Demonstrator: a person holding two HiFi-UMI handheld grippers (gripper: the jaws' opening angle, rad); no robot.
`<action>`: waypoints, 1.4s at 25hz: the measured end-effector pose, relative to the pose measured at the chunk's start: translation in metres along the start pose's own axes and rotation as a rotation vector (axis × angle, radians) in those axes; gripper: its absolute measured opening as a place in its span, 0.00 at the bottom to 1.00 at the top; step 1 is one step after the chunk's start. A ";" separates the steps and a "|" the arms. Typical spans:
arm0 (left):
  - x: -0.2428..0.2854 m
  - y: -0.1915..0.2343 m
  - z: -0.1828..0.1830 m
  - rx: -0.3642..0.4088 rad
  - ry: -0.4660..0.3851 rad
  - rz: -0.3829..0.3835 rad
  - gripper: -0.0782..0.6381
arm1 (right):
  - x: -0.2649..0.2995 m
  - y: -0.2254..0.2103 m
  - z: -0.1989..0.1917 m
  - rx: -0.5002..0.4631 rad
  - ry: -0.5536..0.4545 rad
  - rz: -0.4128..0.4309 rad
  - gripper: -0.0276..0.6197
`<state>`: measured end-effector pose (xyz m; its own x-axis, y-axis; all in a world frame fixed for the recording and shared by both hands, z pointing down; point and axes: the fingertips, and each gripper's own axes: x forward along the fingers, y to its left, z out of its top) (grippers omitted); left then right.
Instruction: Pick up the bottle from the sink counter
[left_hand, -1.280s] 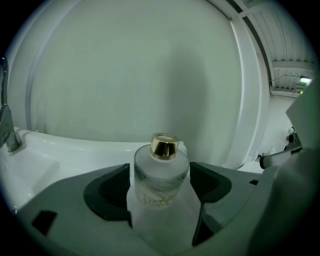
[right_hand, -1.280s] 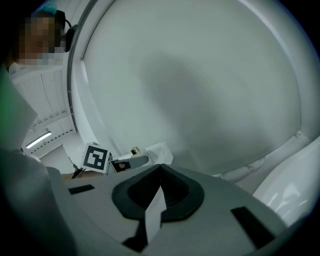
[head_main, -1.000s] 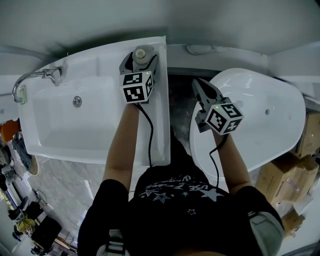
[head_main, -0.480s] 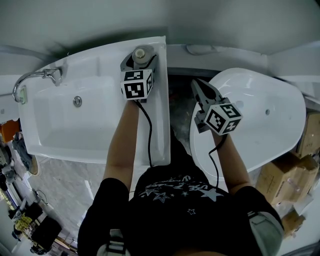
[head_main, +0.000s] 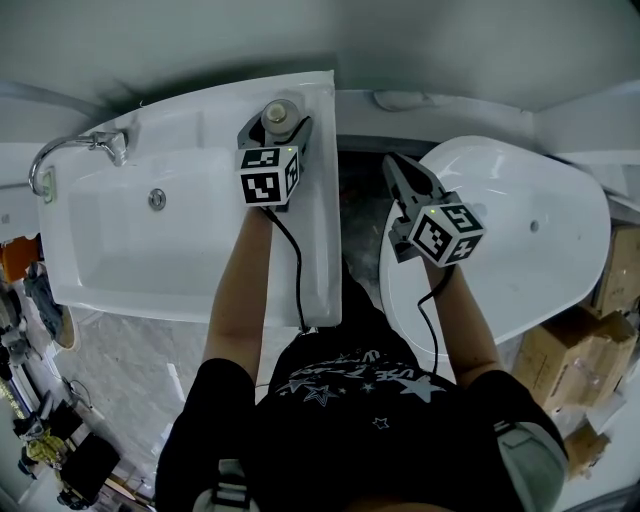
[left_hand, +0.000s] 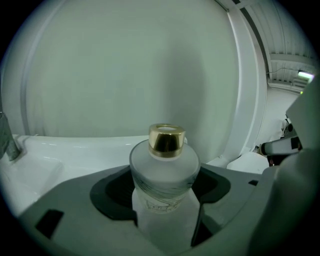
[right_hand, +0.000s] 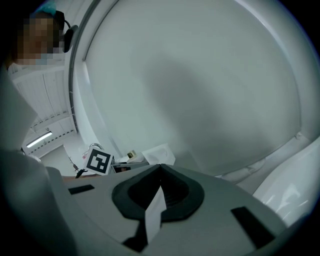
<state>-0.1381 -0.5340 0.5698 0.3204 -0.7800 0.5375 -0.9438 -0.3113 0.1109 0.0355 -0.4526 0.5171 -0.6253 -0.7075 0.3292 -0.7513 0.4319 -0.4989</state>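
A frosted glass bottle (head_main: 279, 111) with a gold cap stands at the far right corner of the white sink counter (head_main: 321, 235). My left gripper (head_main: 277, 122) reaches over the counter, its jaws on either side of the bottle. In the left gripper view the bottle (left_hand: 165, 172) fills the gap, and both pads of the left gripper (left_hand: 165, 212) press on its body. My right gripper (head_main: 397, 169) hangs over the gap between the sink and a white tub, shut and empty. The right gripper view shows the right gripper (right_hand: 159, 171) with its jaws together.
A chrome faucet (head_main: 62, 156) stands at the left end of the sink basin (head_main: 120, 250). A large white oval tub (head_main: 530, 250) lies to the right. Cardboard boxes (head_main: 565, 352) are stacked at the far right. A pale wall rises behind the sink.
The left gripper has shifted slightly on the bottle at the counter corner. The right gripper has barely moved.
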 end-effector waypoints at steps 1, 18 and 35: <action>-0.006 -0.001 0.001 -0.012 -0.008 -0.008 0.59 | -0.001 0.003 0.000 -0.002 -0.002 0.001 0.05; -0.143 -0.029 0.006 -0.052 -0.127 -0.067 0.59 | -0.060 0.087 0.006 -0.099 -0.061 0.056 0.05; -0.311 -0.072 -0.046 -0.056 -0.191 -0.078 0.59 | -0.158 0.180 -0.046 -0.166 -0.068 0.092 0.05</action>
<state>-0.1733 -0.2439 0.4328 0.3975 -0.8451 0.3574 -0.9167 -0.3487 0.1950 -0.0108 -0.2369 0.4122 -0.6817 -0.6944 0.2303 -0.7194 0.5790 -0.3838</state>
